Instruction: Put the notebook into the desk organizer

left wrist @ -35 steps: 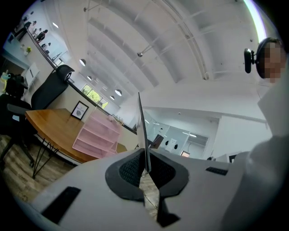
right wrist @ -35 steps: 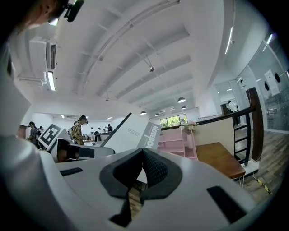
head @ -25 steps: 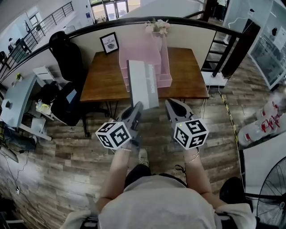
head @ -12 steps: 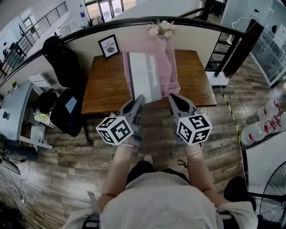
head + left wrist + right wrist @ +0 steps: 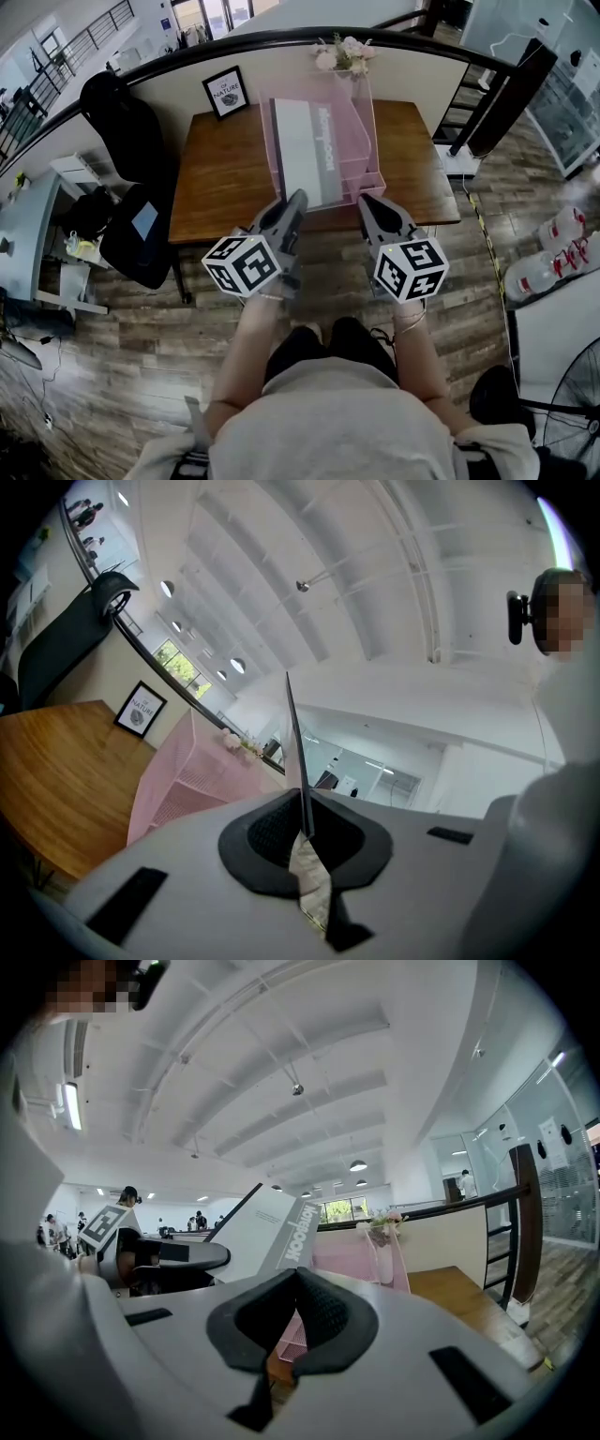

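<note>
A grey-and-white notebook (image 5: 302, 150) is held tilted above the pink wire desk organizer (image 5: 367, 117), which stands at the back middle of the brown table (image 5: 220, 178). My left gripper (image 5: 298, 198) is shut on the notebook's near edge. In the left gripper view the notebook (image 5: 295, 752) shows edge-on, rising out of the shut jaws of my left gripper (image 5: 305, 832), with the organizer (image 5: 178, 780) to its left. My right gripper (image 5: 367, 200) hovers beside it over the table's front edge, shut and holding nothing. In the right gripper view the notebook (image 5: 253, 1227) stands to the left of the organizer (image 5: 347, 1251).
A framed picture (image 5: 226, 92) leans on the curved wall behind the table. A vase of flowers (image 5: 343, 54) stands behind the organizer. A black office chair (image 5: 131, 122) is left of the table, and a staircase (image 5: 469, 103) is to the right.
Both grippers have moved forward toward the table. The notebook has travelled from the table's front edge to above the organizer, still in the left gripper.
</note>
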Demonstrator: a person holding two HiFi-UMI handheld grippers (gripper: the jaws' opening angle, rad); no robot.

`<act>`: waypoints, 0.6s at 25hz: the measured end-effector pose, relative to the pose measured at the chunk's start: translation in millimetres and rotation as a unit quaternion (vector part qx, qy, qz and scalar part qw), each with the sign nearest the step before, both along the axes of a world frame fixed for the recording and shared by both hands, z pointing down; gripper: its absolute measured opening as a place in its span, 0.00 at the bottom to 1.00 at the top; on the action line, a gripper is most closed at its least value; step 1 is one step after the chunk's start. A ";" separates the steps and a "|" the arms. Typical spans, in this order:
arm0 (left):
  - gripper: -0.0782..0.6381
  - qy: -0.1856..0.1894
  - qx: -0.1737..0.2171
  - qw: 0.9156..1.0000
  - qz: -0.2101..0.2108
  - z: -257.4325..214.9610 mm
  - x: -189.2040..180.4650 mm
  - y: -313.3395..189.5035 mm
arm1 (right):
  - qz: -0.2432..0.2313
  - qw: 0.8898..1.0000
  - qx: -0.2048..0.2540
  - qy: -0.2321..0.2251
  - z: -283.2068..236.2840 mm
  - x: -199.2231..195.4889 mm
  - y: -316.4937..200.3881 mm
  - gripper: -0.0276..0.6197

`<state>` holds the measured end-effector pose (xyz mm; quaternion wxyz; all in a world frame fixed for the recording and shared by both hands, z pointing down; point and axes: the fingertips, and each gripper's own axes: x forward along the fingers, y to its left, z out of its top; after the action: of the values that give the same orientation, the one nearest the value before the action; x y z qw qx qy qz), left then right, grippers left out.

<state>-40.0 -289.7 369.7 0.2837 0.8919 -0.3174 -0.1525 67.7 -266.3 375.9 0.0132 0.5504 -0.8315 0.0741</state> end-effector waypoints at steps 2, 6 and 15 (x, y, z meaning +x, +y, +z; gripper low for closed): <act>0.14 0.001 0.000 1.000 -0.002 -0.1 -2.1 -3.2 | -0.001 1.000 0.000 0.000 0.2 -2.1 -2.0 0.06; 0.14 -0.003 -0.008 1.000 0.002 6.2 2.9 -4.6 | -0.001 1.000 -0.007 0.000 4.0 0.7 -6.8 0.06; 0.14 -0.015 -0.023 1.000 -0.010 17.5 9.9 -23.1 | -0.027 1.000 -0.012 -0.003 7.3 -1.4 -38.3 0.06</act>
<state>-30.1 -312.8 387.2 0.2975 0.8840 -0.3343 -0.1349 66.3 -304.6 383.2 0.0196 0.5273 -0.8452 0.0851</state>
